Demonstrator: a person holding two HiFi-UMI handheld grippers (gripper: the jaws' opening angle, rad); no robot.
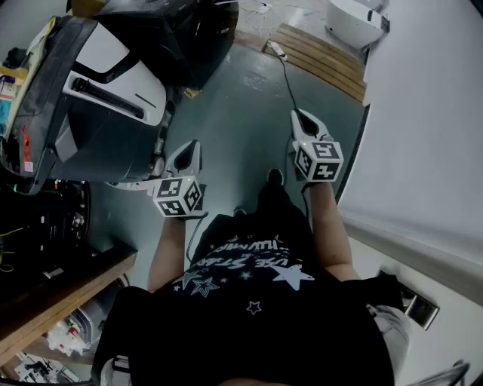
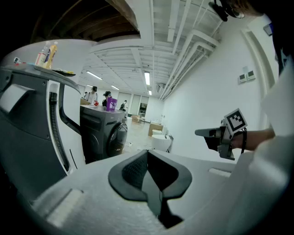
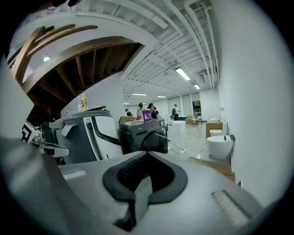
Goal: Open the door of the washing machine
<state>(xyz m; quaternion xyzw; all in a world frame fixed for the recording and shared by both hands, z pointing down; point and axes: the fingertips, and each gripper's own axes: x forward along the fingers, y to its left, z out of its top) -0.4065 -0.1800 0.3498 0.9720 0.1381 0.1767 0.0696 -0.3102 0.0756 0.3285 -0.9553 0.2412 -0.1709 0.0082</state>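
A grey and white washing machine with a long black handle stands at the left; it also fills the left edge of the left gripper view. A second, dark front-loading machine stands behind it. My left gripper hangs shut and empty over the floor, close to the grey machine's lower right corner and apart from it. My right gripper is shut and empty too, further right near the wall. Both point forward and a little downward.
A white wall runs along the right. A wooden platform and a white toilet lie ahead, with a cable across the grey floor. A wooden bench with clutter is at lower left. People stand far off.
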